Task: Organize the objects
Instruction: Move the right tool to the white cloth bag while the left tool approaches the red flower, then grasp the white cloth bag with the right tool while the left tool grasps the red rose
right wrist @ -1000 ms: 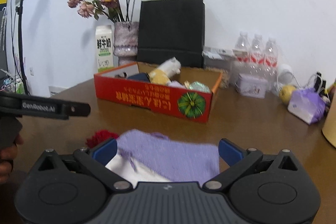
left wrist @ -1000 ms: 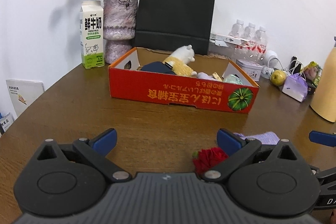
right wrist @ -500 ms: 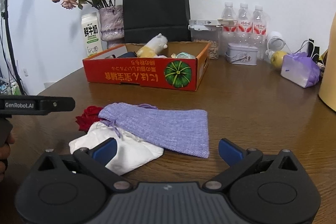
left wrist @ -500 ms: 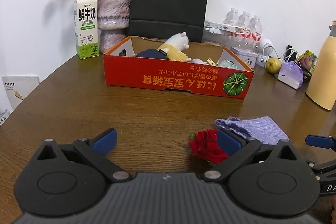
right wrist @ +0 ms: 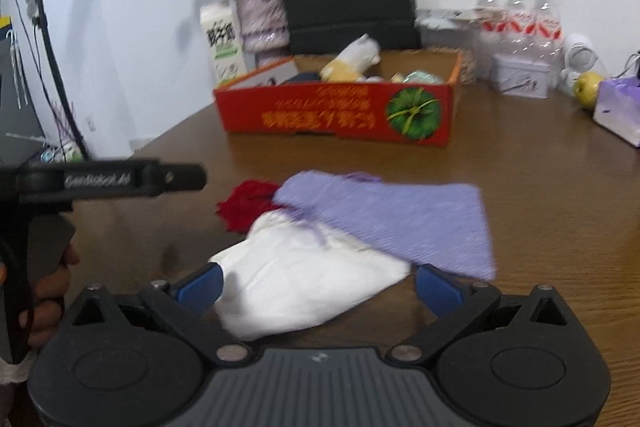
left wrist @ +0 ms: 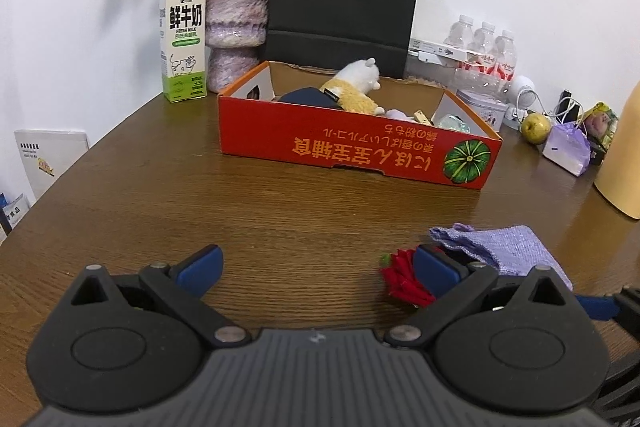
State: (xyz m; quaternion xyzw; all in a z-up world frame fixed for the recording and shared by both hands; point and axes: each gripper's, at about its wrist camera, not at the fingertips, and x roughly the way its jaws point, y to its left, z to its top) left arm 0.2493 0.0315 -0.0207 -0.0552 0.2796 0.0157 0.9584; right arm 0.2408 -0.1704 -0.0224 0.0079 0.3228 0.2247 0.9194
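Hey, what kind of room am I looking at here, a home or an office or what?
Probably a lived-in home or small office corner: a round wooden table against a white wall, holding a milk carton, a vase of dried roses and a shrink-wrapped pack of water bottles.

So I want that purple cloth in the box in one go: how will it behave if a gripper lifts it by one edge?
The purple cloth lies flat and thin, so it will probably droop limply. It looks light. It overlaps the white bag and touches the red flower, so lifting it may drag those along.
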